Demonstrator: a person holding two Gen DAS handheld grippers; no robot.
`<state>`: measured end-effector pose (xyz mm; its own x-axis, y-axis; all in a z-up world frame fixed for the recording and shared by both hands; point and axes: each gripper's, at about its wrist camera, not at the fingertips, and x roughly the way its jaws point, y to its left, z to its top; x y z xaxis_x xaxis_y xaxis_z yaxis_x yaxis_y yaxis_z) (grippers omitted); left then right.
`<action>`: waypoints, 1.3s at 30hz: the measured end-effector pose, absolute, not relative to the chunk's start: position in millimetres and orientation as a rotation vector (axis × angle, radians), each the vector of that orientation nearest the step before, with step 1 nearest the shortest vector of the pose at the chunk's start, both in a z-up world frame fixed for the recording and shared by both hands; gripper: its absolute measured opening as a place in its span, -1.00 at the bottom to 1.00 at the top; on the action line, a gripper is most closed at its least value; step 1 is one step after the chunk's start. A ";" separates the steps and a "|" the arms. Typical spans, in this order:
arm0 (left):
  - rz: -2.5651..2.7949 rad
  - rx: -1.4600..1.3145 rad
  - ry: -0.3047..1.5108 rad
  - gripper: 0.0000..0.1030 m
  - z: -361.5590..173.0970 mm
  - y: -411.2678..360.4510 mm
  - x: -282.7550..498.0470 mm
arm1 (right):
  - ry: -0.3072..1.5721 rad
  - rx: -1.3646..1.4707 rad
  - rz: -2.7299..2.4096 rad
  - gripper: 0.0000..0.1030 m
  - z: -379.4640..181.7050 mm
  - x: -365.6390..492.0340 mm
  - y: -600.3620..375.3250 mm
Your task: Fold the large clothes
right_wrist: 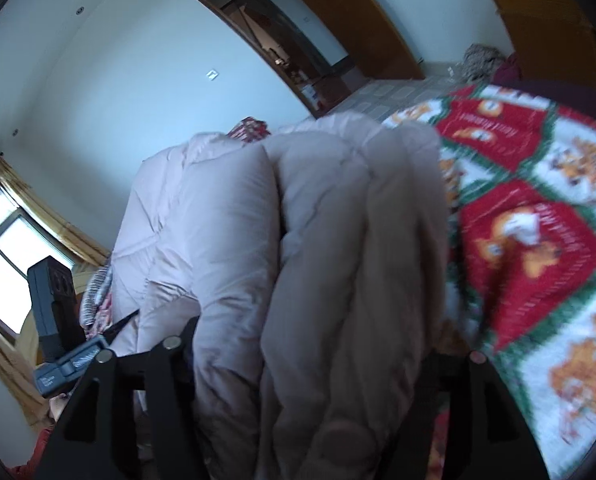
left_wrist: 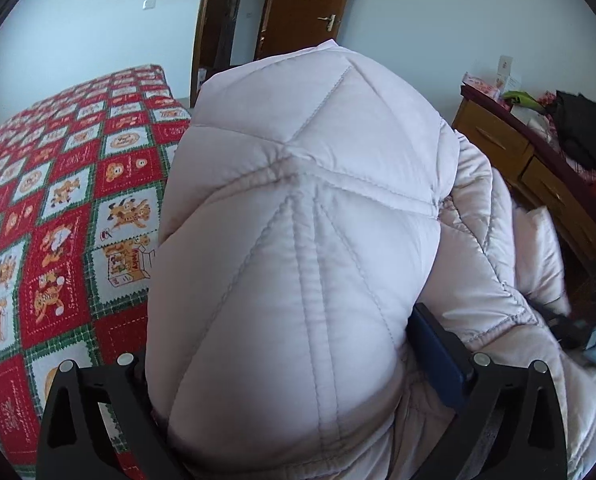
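A pale pink quilted puffer coat fills the middle of the left wrist view, bulging up above the bed. My left gripper is shut on a thick bunch of it; the blue pad of the right finger presses into the fabric. In the right wrist view the same coat hangs in thick folds with a beige fur trim on its right side. My right gripper is shut on these folds. The other gripper's black body shows at the left.
The bed carries a red, white and green patchwork quilt with cartoon animals, also in the right wrist view. A wooden drawer chest with clutter stands at the right. A brown door and a doorway lie beyond.
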<state>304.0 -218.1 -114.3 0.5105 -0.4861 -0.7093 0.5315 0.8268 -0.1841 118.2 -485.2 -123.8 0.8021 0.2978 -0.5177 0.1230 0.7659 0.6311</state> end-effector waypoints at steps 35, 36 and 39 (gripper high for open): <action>-0.526 0.228 0.771 0.99 -113.2 -235.1 301.5 | 0.688 0.401 -0.271 -0.56 -116.3 125.2 -427.8; -0.525 0.238 0.780 0.99 -113.7 -238.1 303.4 | 0.694 0.400 -0.273 -0.56 -118.0 126.2 -428.5; -0.531 0.252 0.812 0.99 -115.6 -244.2 309.9 | 0.695 0.424 -0.273 -0.57 -124.9 126.8 -432.5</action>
